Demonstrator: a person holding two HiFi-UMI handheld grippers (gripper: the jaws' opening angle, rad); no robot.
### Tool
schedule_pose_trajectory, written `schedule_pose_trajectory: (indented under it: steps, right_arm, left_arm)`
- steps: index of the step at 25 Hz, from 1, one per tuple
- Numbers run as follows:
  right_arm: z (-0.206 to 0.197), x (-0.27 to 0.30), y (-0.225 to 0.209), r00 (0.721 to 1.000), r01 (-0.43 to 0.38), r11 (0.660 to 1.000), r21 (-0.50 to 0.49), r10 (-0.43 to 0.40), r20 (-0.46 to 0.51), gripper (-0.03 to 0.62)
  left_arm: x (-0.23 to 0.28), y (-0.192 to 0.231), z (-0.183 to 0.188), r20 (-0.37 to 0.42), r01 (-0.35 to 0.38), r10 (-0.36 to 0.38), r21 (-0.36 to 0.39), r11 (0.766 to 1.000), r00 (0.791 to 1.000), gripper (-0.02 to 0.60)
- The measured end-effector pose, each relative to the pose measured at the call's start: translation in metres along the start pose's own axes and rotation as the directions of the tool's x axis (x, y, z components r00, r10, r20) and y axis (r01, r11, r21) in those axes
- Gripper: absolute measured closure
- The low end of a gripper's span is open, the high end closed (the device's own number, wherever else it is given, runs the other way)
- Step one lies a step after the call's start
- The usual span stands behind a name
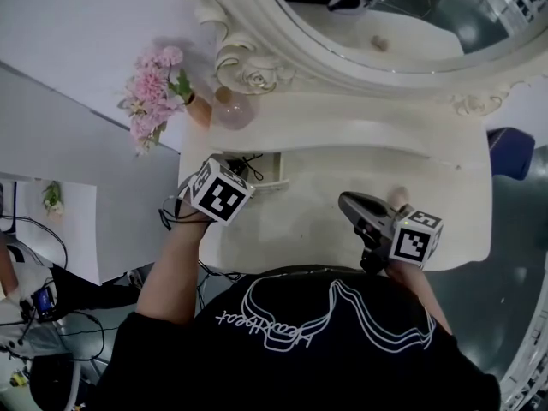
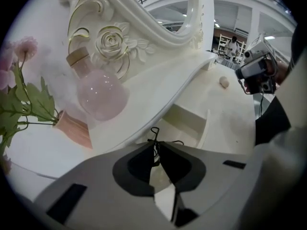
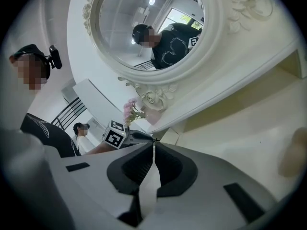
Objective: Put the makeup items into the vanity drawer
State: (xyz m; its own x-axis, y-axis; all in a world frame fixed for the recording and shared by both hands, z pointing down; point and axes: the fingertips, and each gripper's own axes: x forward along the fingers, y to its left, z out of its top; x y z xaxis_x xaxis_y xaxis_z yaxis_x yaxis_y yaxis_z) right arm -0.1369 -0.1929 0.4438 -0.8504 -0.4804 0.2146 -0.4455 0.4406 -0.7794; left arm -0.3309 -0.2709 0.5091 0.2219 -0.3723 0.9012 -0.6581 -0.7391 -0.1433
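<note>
Showing cream-white across the vanity (image 1: pixel 342 144) and its carved rose (image 2: pixel 111 42); blushing pale pink in the round bottle (image 2: pixel 101 96) under a tan cap (image 2: pixel 76 57); blooming pink over green leaves in the flowers (image 1: pixel 154 88); wearing grey with dark pads on the left gripper (image 2: pixel 156 143) and right gripper (image 3: pixel 153 142), black-and-white squares on each marker cube (image 1: pixel 221 191); running black through the thin wire item (image 2: pixel 153 131); tracing white lines on the black shirt (image 1: pixel 325 332).

Held one gripper in each hand, both forearms stretched forward from the torso. Held the left gripper (image 1: pixel 242 165) farther out, on a bare left forearm (image 1: pixel 171 268), with its jaws pinched nearly together on a thin black wire item (image 2: pixel 154 134). Held the right gripper (image 1: pixel 344 199) nearer the body, pointing up-left, with its jaws pressed together and empty.
</note>
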Motion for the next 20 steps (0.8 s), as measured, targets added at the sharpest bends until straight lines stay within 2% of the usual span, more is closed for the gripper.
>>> schedule_pose_trajectory:
  steps: [3, 9, 14, 16, 20]
  right_arm:
    - [-0.001, 0.000, -0.002, 1.000, 0.008, 1.000, 0.008, -0.008, 0.008, 0.574]
    - [0.000, 0.001, -0.004, 1.000, 0.013, 1.000, 0.012, -0.013, 0.021, 0.574]
    - [0.001, -0.003, 0.000, 1.000, -0.002, 1.000, -0.002, 0.002, 0.016, 0.574]
    - [0.002, -0.005, 0.002, 1.000, -0.007, 1.000, -0.008, 0.008, 0.012, 0.574]
    - [0.006, -0.010, 0.008, 1.000, -0.023, 0.999, -0.023, 0.023, 0.001, 0.574]
  left_arm:
    - [0.001, 0.001, 0.002, 0.005, 0.011, -0.011, 0.008, 1.000, 1.000, 0.509]
    - [-0.005, 0.001, 0.004, 0.056, 0.033, -0.032, -0.028, 0.999, 0.998, 0.448]
    - [-0.029, -0.012, 0.009, 0.119, 0.056, -0.053, -0.027, 0.998, 0.991, 0.442]
    - [-0.044, -0.022, 0.018, 0.186, 0.085, -0.074, -0.054, 0.995, 0.980, 0.449]
    - [-0.074, -0.045, 0.040, 0.328, 0.165, -0.121, -0.107, 0.981, 0.937, 0.473]
